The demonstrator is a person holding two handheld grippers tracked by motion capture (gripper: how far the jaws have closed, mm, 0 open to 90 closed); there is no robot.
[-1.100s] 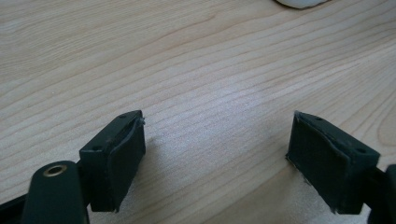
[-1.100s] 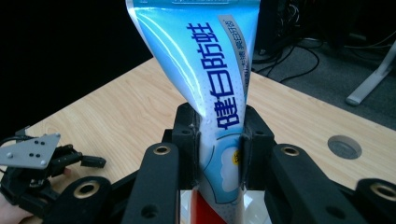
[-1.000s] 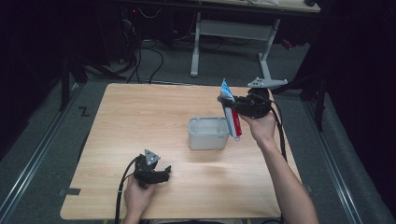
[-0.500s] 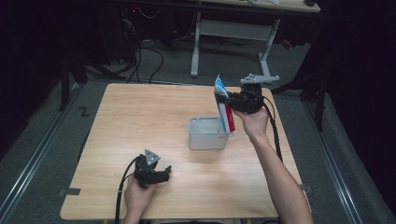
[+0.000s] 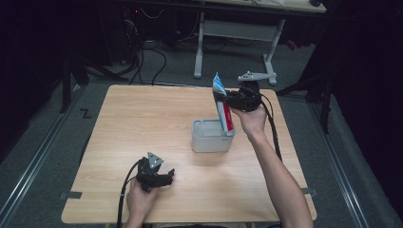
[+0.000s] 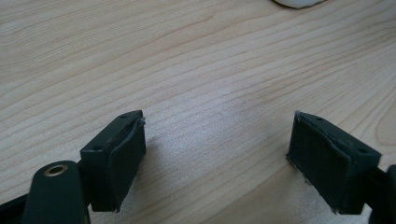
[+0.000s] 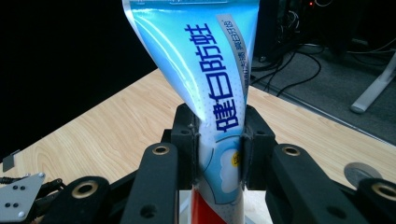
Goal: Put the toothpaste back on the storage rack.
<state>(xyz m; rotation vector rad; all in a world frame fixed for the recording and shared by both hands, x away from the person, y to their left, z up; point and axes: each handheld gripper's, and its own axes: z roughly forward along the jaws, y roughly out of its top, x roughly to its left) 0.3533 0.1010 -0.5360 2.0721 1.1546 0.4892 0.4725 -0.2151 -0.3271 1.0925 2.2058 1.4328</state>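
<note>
Toothpaste tube (image 5: 223, 107): held by right gripper (image 5: 227, 99), pads clamped on tube body approx. mid-length. In right gripper view, tube (image 7: 212, 93) sits pinched between both pads, squeezed narrow at clamp pt. Long axis near upright, slightly tilted: flat crimped blue end up and toward far edge of table (image 5: 142, 123), red lower end down, inside grey bin (image 5: 209, 137). Whether tube touches bin floor: cannot tell.

Bin: rectangular, open top, approx. centre of table, slightly toward right edge. Tube occupies its right-hand part; bin's walls surround tube's lower end on all sides.

Left gripper (image 5: 161, 178): near front edge, left of centre, resting low on table, well apart from bin. Left gripper view: pads (image 6: 119, 158) spread wide, nothing between, bare wood only.

Beyond far edge: floor cables, white-legged desk frame (image 5: 237, 42).
</note>
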